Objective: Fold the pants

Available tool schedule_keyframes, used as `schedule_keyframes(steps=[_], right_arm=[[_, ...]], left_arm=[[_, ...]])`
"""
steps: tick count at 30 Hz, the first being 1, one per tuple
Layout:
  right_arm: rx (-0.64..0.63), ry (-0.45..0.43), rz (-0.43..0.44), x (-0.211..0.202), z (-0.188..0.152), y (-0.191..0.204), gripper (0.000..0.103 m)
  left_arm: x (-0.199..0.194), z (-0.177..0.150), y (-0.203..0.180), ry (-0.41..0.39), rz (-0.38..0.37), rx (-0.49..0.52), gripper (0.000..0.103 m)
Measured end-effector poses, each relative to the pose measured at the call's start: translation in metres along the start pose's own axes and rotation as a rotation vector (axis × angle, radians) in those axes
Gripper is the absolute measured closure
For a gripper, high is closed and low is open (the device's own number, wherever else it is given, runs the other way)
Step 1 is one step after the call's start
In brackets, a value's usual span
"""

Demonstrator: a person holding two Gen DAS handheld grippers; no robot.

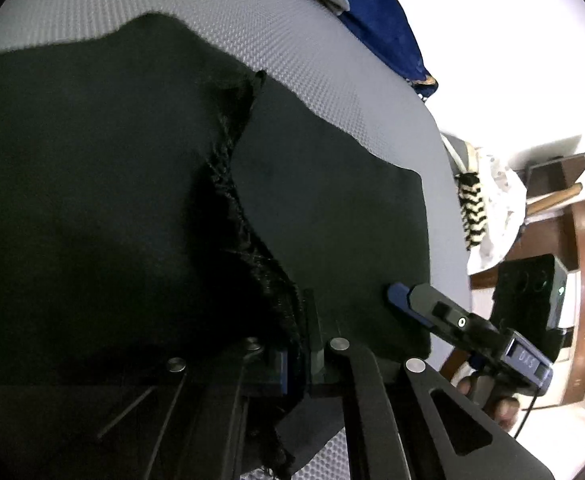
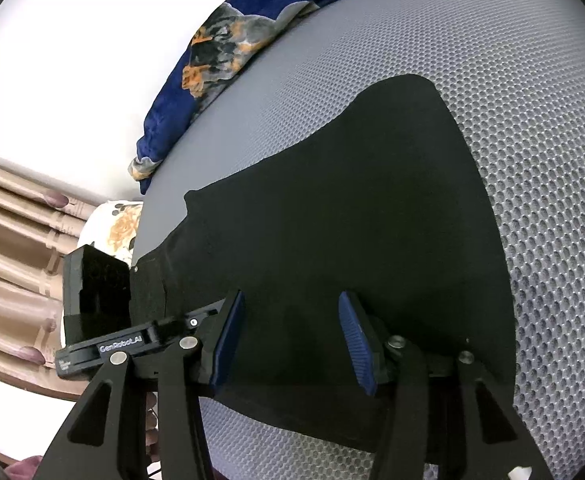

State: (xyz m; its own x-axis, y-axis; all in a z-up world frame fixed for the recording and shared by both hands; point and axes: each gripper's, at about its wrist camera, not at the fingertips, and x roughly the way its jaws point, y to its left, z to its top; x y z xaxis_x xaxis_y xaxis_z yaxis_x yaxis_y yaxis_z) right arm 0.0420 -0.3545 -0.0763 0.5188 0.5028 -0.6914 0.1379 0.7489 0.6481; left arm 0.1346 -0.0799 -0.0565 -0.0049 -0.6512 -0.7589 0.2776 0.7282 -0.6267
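From the left wrist view, the left claw (image 1: 298, 354) is pinching a bunched fold of the black pants (image 1: 112, 200); its fingers are sitting narrow, with a ridge of gathered cloth rising from between them and running forward and away across the garment. To the left of that ridge the fabric is spreading out broad and dark; to the right a flatter panel is lying on the grey mesh surface (image 1: 252, 28), which is showing beyond the cloth's far edge. Off to the right of this claw, the right claw (image 1: 402, 298) is reaching in with a blue-padded finger resting on the near right corner of the pants. Farther ahead and to the right, a blue blanket (image 1: 380, 28) is lying at the rim of the mesh.

From the right wrist view, the right claw (image 2: 292, 332) is standing wide, its two blue pads (image 2: 352, 336) spread apart over the black pants (image 2: 352, 200), with nothing held between them. The garment is stretching forward from the fingers and narrowing toward its far end, lying flat on the grey mesh surface (image 2: 532, 80). To the left of this claw, the left claw's body is showing at the cloth's edge. Ahead and left, the blue blanket (image 2: 172, 120) with orange and grey patches is lying along the mesh's border.
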Motion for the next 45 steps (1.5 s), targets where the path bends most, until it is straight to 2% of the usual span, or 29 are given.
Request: schedule_keyframes(steps=[3, 7, 10, 14, 16, 22, 24, 26, 28, 30, 32, 34, 35, 36, 41, 44, 45], right_arm=[[-0.005, 0.001, -0.004, 0.001, 0.0, 0.001, 0.057], [-0.026, -0.002, -0.013, -0.001, 0.0, 0.006, 0.056], [-0.038, -0.006, -0.015, -0.002, 0.0, 0.009, 0.055], [-0.067, -0.006, -0.052, 0.003, 0.0, 0.013, 0.055], [-0.079, 0.003, -0.073, 0.007, -0.001, 0.014, 0.057], [-0.136, 0.016, -0.134, 0.017, -0.001, 0.019, 0.056], [-0.157, 0.02, -0.156, 0.018, 0.002, 0.024, 0.056], [-0.189, -0.004, -0.185, 0.014, 0.005, 0.03, 0.055], [-0.228, -0.047, -0.228, 0.009, 0.009, 0.037, 0.055], [-0.284, -0.093, -0.296, 0.004, 0.018, 0.044, 0.055], [-0.329, -0.118, -0.358, 0.004, 0.027, 0.048, 0.055], [-0.361, -0.13, -0.412, 0.007, 0.037, 0.048, 0.055], [-0.369, -0.133, -0.431, 0.01, 0.042, 0.047, 0.056], [-0.371, -0.133, -0.444, 0.012, 0.047, 0.046, 0.058], [-0.359, -0.124, -0.467, 0.021, 0.062, 0.038, 0.062], [-0.378, -0.119, -0.496, 0.029, 0.067, 0.038, 0.064], [-0.379, -0.111, -0.503, 0.033, 0.069, 0.037, 0.064]], left_arm=[[-0.008, -0.003, -0.017, -0.029, 0.056, 0.091, 0.099], [-0.03, -0.011, -0.026, -0.078, 0.083, 0.168, 0.099], [-0.037, -0.012, -0.013, -0.089, 0.107, 0.166, 0.099], [-0.034, -0.014, 0.019, -0.075, 0.156, 0.115, 0.099], [-0.031, -0.019, 0.026, -0.081, 0.179, 0.127, 0.099], [-0.026, -0.026, 0.006, -0.109, 0.285, 0.229, 0.094], [-0.031, -0.026, 0.002, -0.143, 0.308, 0.23, 0.092], [-0.039, -0.026, -0.003, -0.201, 0.367, 0.25, 0.086], [-0.047, -0.027, -0.009, -0.302, 0.465, 0.28, 0.084], [-0.051, -0.025, -0.014, -0.364, 0.519, 0.317, 0.084], [-0.05, -0.019, -0.019, -0.387, 0.519, 0.343, 0.082], [-0.045, -0.014, -0.024, -0.38, 0.5, 0.372, 0.072], [-0.043, -0.01, -0.027, -0.38, 0.482, 0.385, 0.061], [-0.04, -0.006, -0.03, -0.38, 0.462, 0.39, 0.054], [-0.026, 0.019, -0.044, -0.35, 0.367, 0.404, 0.054], [-0.007, 0.038, -0.046, -0.296, 0.376, 0.391, 0.054], [0.002, 0.044, -0.044, -0.273, 0.404, 0.385, 0.054]])
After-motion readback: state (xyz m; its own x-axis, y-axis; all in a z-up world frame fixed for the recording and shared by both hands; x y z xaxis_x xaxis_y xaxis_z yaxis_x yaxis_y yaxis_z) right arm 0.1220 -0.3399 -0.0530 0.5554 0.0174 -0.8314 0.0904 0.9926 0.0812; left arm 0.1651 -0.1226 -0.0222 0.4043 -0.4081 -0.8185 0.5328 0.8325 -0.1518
